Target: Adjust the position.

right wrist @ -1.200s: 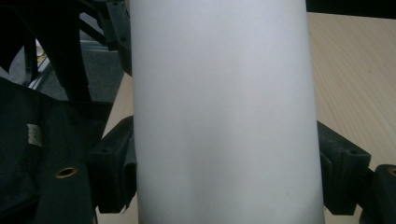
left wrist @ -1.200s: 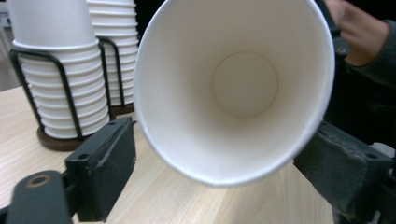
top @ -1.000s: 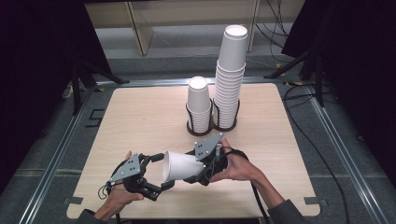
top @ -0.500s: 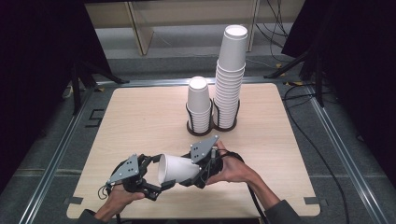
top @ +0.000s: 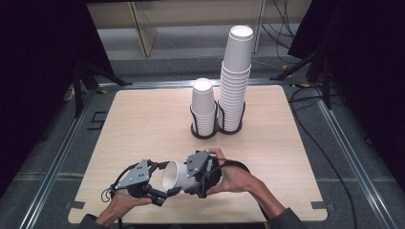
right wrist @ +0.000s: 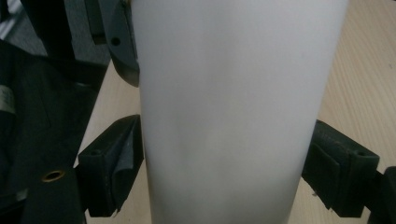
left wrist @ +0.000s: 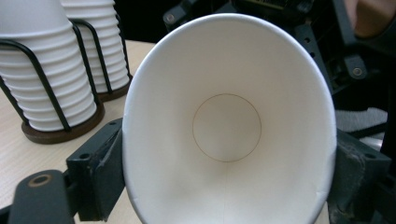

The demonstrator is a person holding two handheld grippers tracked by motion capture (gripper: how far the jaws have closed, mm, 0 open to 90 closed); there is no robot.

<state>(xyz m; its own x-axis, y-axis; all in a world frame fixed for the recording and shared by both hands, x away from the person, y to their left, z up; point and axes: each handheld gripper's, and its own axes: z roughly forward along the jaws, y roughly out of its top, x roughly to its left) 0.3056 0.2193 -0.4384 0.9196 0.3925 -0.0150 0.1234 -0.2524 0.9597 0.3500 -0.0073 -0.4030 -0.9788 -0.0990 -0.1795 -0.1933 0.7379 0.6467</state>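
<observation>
A white paper cup (top: 174,177) lies sideways in the air near the table's front edge, its mouth facing left. My left gripper (top: 165,183) has its jaws on both sides of the cup's rim, and the left gripper view looks straight into the cup (left wrist: 227,126). My right gripper (top: 193,179) is shut across the cup's body; its jaws press the white wall of the cup (right wrist: 229,116) from either side. A hand holds each gripper.
Two stacks of white cups stand in a dark wire holder (top: 205,131) at the table's middle back: a short stack (top: 203,107) and a tall stack (top: 235,81) to its right. The wooden table (top: 143,119) ends just below the hands.
Both hands have drifted a little nearer the front edge with the cup. The cup's mouth has slid between the left gripper's jaws.
</observation>
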